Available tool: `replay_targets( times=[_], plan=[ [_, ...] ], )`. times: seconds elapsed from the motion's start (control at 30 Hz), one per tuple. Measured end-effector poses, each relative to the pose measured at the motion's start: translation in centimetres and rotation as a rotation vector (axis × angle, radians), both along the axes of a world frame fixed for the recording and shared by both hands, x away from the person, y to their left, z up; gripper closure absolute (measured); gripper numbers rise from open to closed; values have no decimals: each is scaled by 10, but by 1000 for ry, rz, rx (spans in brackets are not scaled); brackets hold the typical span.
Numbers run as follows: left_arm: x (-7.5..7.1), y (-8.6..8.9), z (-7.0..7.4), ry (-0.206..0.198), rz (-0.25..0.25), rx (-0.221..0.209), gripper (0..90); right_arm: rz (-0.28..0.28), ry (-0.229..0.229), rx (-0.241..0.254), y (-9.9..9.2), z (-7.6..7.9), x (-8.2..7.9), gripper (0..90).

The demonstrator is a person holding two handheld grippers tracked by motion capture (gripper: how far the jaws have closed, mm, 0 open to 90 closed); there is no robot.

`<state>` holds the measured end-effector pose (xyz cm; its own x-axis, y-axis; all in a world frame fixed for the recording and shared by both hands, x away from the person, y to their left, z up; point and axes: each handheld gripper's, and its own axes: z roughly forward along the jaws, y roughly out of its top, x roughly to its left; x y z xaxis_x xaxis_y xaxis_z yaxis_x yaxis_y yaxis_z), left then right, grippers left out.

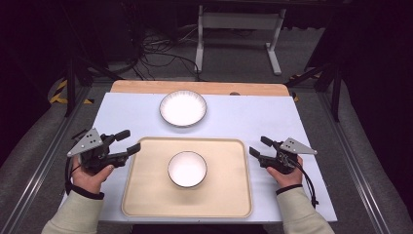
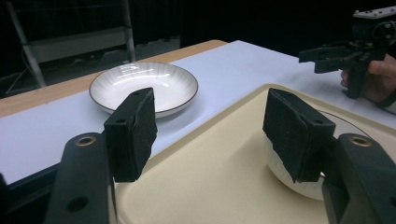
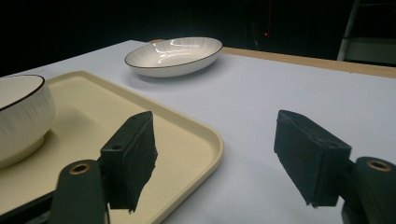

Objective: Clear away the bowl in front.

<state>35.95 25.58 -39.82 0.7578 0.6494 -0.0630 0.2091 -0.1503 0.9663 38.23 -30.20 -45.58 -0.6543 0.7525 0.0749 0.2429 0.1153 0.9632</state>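
Overhead plus two low, tray (image 1: 146,195) shared

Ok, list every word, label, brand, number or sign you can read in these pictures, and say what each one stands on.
No readable text anywhere.
The bowl, the plate and the tray are plain, with no writing or marks.
The left gripper and the right gripper carry no legible label; their grey plates show small holes, no lettering.
The black-and-yellow striped floor tape is a marking without words.
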Motion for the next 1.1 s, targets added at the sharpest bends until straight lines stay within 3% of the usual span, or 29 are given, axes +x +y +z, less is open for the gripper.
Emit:
replay_targets(
  times=[0.17, 0.3, 0.37, 0.83, 1.1],
  plan=[
    [0, 3, -12, -24, 38, 26, 378, 0, 0, 0, 0, 0, 0, 297],
    [-1, 8, -23, -19, 53, 19, 385, 2, 0, -1, 0, 0, 0, 297],
    [-2, 10, -29, -12, 64, 36, 375, 3, -1, -1, 0, 0, 0, 297],
    [-8, 23, -55, 33, 78, -1, 326, 6, -1, -7, 1, 0, 0, 298],
    [-12, 27, -61, 15, 127, -20, 300, 10, -4, -8, 1, 0, 0, 298]
  ],
)
